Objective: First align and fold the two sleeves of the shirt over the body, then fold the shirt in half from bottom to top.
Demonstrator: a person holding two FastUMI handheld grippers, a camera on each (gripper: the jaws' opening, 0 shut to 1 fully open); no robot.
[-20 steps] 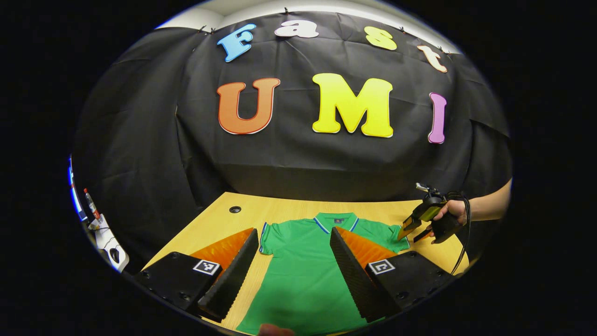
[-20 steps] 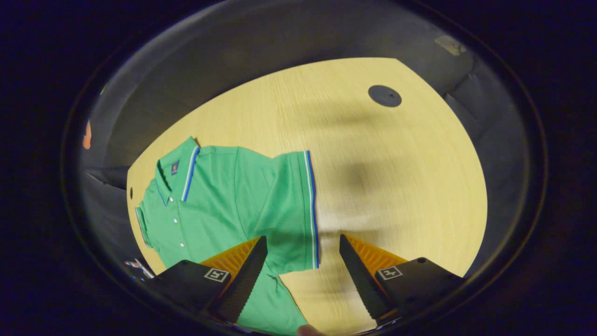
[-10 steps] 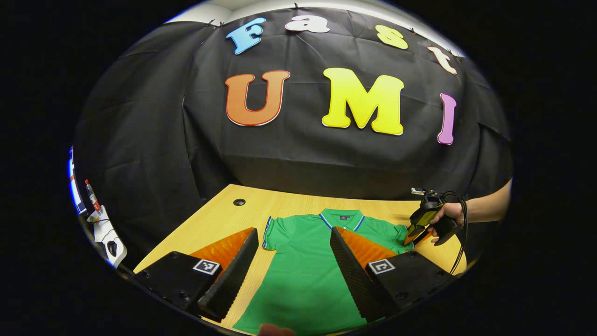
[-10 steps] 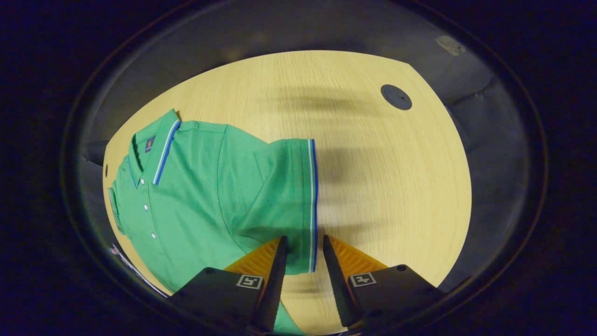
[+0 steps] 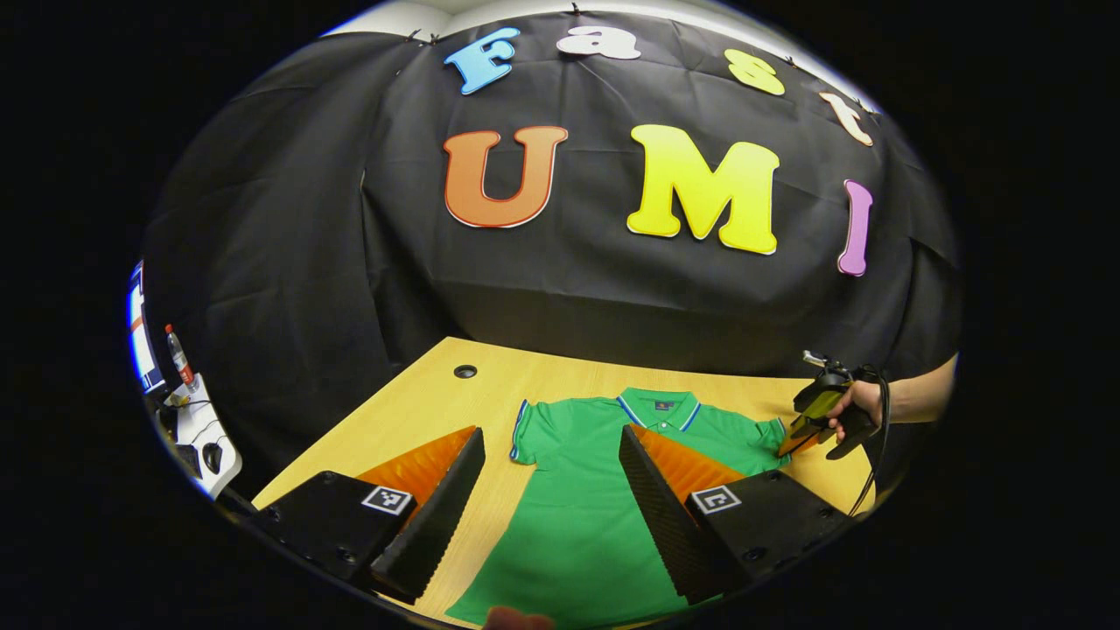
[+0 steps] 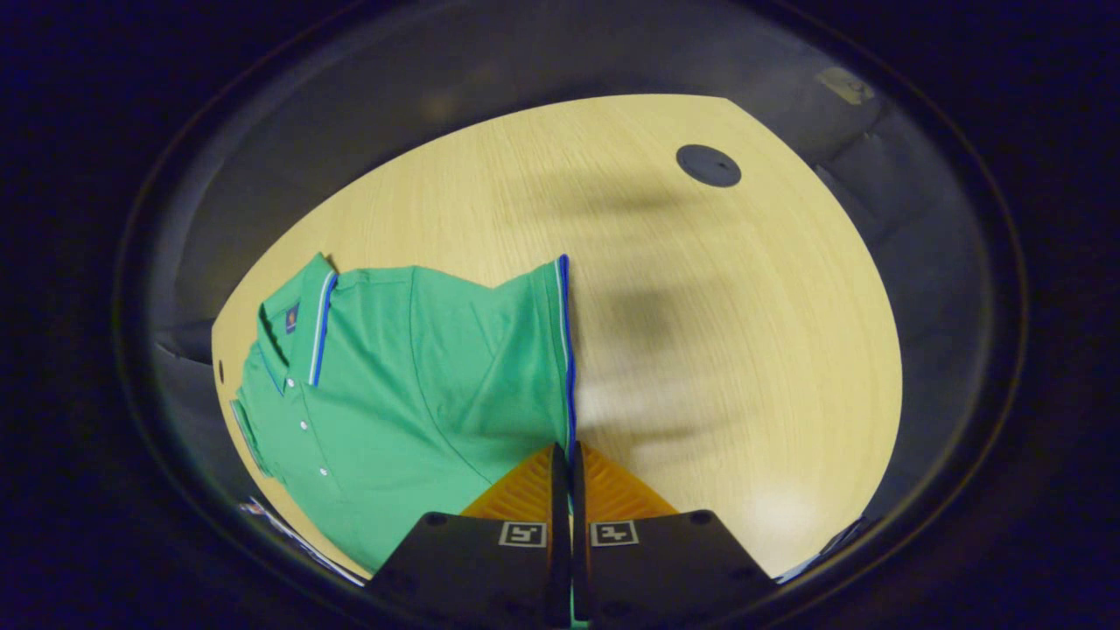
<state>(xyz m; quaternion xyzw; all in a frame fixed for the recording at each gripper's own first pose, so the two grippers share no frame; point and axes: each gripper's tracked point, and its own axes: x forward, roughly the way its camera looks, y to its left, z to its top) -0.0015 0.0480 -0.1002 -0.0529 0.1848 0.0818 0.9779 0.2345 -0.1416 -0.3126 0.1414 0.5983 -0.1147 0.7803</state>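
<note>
The right gripper [image 6: 563, 464] is pinched closed on the striped cuff of the green polo shirt [image 6: 411, 376] on the pale wooden desk [image 6: 700, 306]; the left gripper [image 5: 551, 490] hangs wide apart, holding nothing.

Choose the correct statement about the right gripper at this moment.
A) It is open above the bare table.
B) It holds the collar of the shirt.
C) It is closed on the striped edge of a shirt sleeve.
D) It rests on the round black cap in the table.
C: in the right gripper view, the right gripper has both fingers pressed together on the striped cuff of the sleeve of the green shirt.
</note>
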